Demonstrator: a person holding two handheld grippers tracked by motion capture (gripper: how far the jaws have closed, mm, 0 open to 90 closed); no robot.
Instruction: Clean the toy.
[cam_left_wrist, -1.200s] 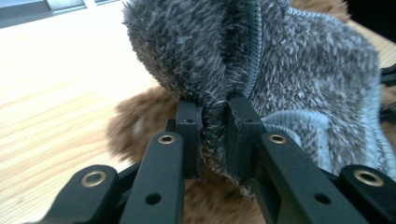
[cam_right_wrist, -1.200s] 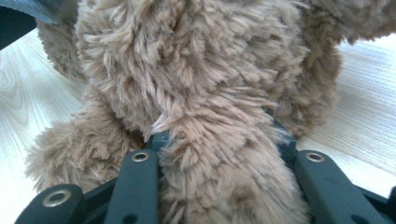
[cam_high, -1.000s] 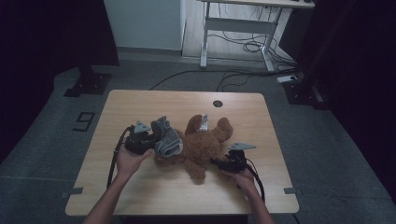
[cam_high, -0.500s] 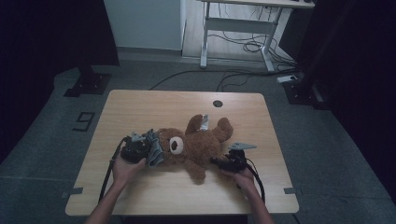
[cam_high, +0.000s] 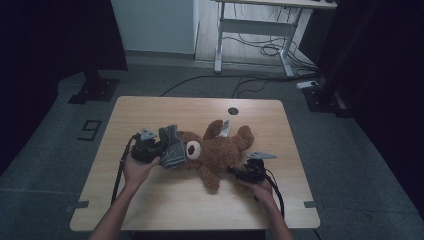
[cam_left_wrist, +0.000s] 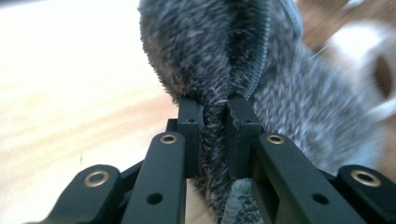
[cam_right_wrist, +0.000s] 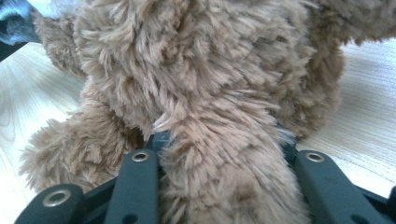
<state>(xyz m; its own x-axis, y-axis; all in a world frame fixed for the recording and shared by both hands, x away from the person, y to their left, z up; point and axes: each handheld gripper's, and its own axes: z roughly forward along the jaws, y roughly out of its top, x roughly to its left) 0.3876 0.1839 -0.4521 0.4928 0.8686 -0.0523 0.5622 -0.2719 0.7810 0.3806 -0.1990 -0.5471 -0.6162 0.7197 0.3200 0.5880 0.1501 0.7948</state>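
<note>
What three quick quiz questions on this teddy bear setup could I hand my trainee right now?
1. True or false: the left gripper is clamped on the grey knitted hat.
2. Which part of the teddy bear does the right gripper hold? A) an ear B) a leg C) the nose
3. Fill in: the bear lies on the wooden ____.

Key:
1. True; its jaws pinch a fold of the hat fabric.
2. B; the jaws close around a furry brown leg.
3. table
</note>
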